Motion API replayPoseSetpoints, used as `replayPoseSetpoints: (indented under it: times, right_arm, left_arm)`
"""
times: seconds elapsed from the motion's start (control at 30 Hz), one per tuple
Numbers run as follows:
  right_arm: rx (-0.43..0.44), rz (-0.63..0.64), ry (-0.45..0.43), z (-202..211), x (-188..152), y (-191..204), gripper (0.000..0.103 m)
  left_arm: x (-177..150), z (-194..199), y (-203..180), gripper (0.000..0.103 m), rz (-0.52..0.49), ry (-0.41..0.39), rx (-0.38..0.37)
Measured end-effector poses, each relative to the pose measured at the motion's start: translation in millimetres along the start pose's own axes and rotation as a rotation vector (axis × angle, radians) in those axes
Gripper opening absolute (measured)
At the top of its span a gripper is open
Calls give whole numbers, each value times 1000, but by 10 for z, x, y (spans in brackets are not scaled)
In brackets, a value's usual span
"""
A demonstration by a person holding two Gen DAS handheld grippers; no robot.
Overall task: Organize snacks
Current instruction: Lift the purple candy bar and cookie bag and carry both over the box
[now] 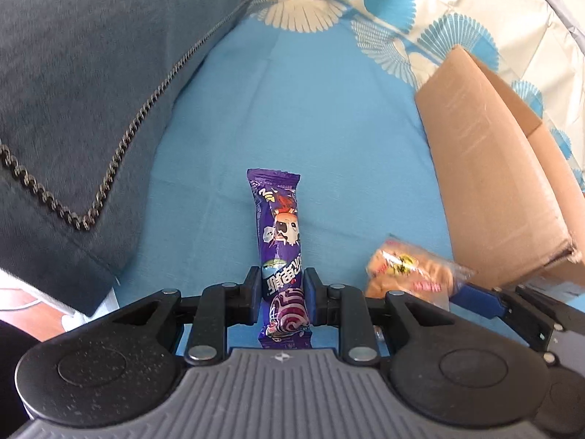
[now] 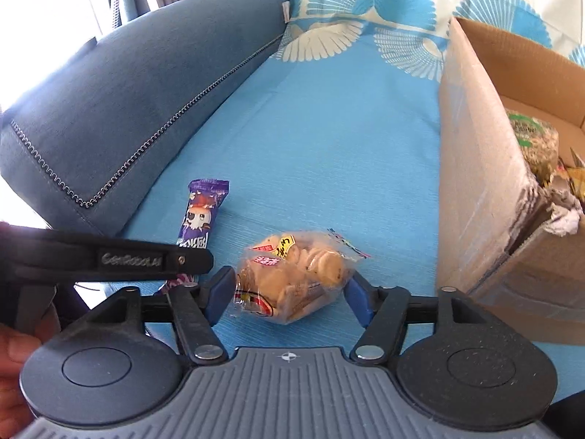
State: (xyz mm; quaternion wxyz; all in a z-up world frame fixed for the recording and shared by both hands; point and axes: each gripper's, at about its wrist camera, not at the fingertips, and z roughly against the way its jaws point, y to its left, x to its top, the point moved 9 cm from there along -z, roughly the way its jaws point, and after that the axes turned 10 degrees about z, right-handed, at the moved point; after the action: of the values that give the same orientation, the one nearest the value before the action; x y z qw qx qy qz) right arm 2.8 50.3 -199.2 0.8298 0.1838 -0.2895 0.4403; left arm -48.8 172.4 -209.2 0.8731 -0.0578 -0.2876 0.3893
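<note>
My left gripper (image 1: pixel 281 285) has its two blue pads pressed against the sides of the purple candy bar (image 1: pixel 279 241), closed on its lower half; the bar lies lengthwise on the blue cloth (image 1: pixel 310 128), pointing away from me. My right gripper (image 2: pixel 289 292) sits around the clear bag of biscuits (image 2: pixel 296 274), its blue fingers (image 2: pixel 219 292) on either flank, touching or nearly touching the wrapper; I cannot tell whether they truly grip it. The bag lies on the cloth just right of the purple bar. Beyond it, to the right, the cardboard box (image 2: pixel 475 183) stands open, with a greenish packet (image 2: pixel 533 139) and other wrappers inside. To the left a dark blue cushion (image 2: pixel 146 91) with a zip runs alongside the cloth, and farther back the cloth shows pale fan patterns (image 2: pixel 329 44).
</note>
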Motion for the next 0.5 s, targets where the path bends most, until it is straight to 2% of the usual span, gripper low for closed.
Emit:
replayPoseSetpoints:
  times: [0.2, 0.5]
  right_arm:
    - [-17, 9, 7, -46, 0, -15, 75]
    - [-33, 57, 13, -104, 0, 31, 74]
  left_arm:
    - [-3, -42, 19, 26, -4, 2, 7]
    - [14, -99, -15, 28, -20, -18, 18]
